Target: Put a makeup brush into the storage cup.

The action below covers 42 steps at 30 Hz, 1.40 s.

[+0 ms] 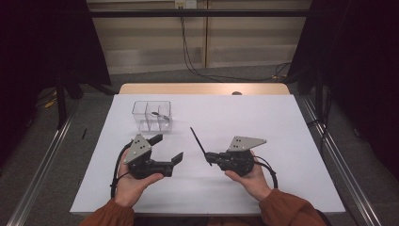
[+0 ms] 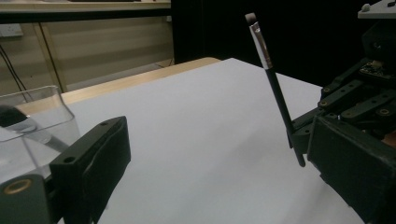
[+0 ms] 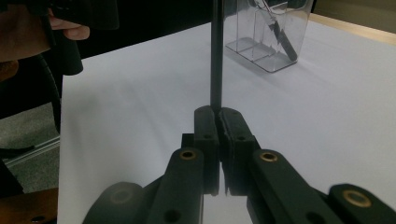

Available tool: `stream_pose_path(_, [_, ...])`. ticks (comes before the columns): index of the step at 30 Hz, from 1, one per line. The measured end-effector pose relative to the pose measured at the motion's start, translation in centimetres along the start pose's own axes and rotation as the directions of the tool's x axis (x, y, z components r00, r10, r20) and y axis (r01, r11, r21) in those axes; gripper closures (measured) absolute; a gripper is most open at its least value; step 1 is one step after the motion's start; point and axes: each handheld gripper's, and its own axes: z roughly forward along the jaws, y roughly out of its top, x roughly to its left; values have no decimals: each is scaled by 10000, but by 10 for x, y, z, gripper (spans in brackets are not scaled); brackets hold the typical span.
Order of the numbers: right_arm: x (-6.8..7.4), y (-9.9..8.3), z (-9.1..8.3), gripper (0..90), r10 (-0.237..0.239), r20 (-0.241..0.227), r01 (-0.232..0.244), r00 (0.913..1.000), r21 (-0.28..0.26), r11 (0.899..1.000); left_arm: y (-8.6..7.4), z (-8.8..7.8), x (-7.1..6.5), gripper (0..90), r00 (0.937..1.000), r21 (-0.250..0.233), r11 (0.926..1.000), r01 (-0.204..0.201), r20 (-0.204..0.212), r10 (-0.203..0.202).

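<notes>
Orange sleeves come in at the bottom of the high view, and each hand carries a black gripper over the white table (image 1: 282, 179). On the person's left, the left gripper (image 1: 168, 147) has its jaws spread wide with nothing between them. On the other side, the right gripper (image 1: 209, 158) is clamped on the lower end of a thin black brush (image 1: 199, 143), which slants up and away toward the far left. Beyond the left gripper stands a clear plastic box (image 1: 152, 116) with dividers inside – a dark slim item leans in one of its compartments, too small to name. Box and held brush are near each other but apart, with bare table between them. A wooden strip (image 1: 202, 88) edges the far side of the table, and cables hang against the wall behind.

From the left gripper view, one black jaw sits low at the left, just beside the clear box (image 2: 42, 116), where a dark rounded tip shows through the wall. Across the table the brush (image 2: 275, 93) stands tilted, silver band near its top, gripped at its base by the right gripper (image 2: 306, 140).

From the right gripper view, the two jaws press together on the brush handle (image 3: 216, 60), which rises straight up the frame – the clear box (image 3: 266, 32) stands behind to the right, holding a dark stick that leans inside it.
</notes>
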Motion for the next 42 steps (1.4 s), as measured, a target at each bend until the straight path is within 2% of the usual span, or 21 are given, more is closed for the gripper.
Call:
stream_pose_path(6, [1,1,3,865,-27,-90,28,10000,96,10000,8,18,-5,51,9990,164,9999,45,453,-53])
stream_pose_path(11, [1,6,10,865,-43,-195,45,9998,65,10000,13,31,-9,57,9985,9,9999,-105,530,104])
stream_pose_path(13, [2,5,13,865,-25,-244,26,9997,38,10000,14,35,-10,56,9987,-93,9996,-256,439,260])
stream_pose_path(15, [3,4,15,864,12,-239,-12,9997,1,10000,14,38,-10,56,9991,-190,9997,-121,411,129])
stream_pose_path(16, [3,3,15,865,42,-251,-42,9997,-5,10000,14,39,-10,57,9995,-187,9997,-171,257,176])
stream_pose_path(17, [3,3,15,864,77,-268,-77,9996,-1,10000,13,39,-10,60,9991,-211,9995,-225,355,233])
stream_pose_path(19, [3,3,14,865,81,-245,-83,9997,-73,9999,11,40,-11,171,9983,-297,9990,-339,457,352])
stream_pose_path(20, [3,3,13,865,114,-243,-116,9996,-97,9999,10,40,-11,177,9986,-289,9992,-288,431,301])
stream_pose_path(22, [2,2,14,865,139,-256,-142,9996,-128,9998,9,42,-10,237,9973,-212,9996,-181,708,195])
stream_pose_path(24, [3,1,15,865,159,-268,-161,9995,-80,9998,6,43,-11,301,9959,-239,9992,332,845,-311])
stream_pose_path(25, [3,1,15,865,145,-279,-146,9995,-54,9999,6,44,-11,342,9956,-102,9994,335,873,-324])
stream_pose_path(26, [3,0,16,864,141,-297,-142,9995,-38,9999,5,45,-12,369,9968,-77,9996,275,756,-269])
stream_pose_path(28, [3,0,17,865,157,-322,-158,9994,-39,9999,3,45,-13,412,9954,-140,9985,530,809,-517])
stream_pose_path(32, [3,-1,16,865,128,-333,-130,9994,-44,9999,3,45,-13,585,9967,-53,9991,417,696,-412])
stream_pose_path(33, [3,-1,16,865,118,-364,-119,9993,-22,9999,3,44,-13,615,9962,-70,9987,508,711,-501])
stream_pose_path(34, [4,-1,17,864,122,-342,-122,9993,21,9999,3,44,-13,635,9943,-62,9976,695,819,-688])
stream_pose_path(39, [4,-3,19,865,111,-374,-108,9992,91,9999,4,42,-12,751,9923,-90,9966,820,942,-808])
stream_pose_path(42, [4,-4,19,865,105,-382,-101,9992,97,9999,5,42,-13,774,9899,10,9952,975,1035,-970])
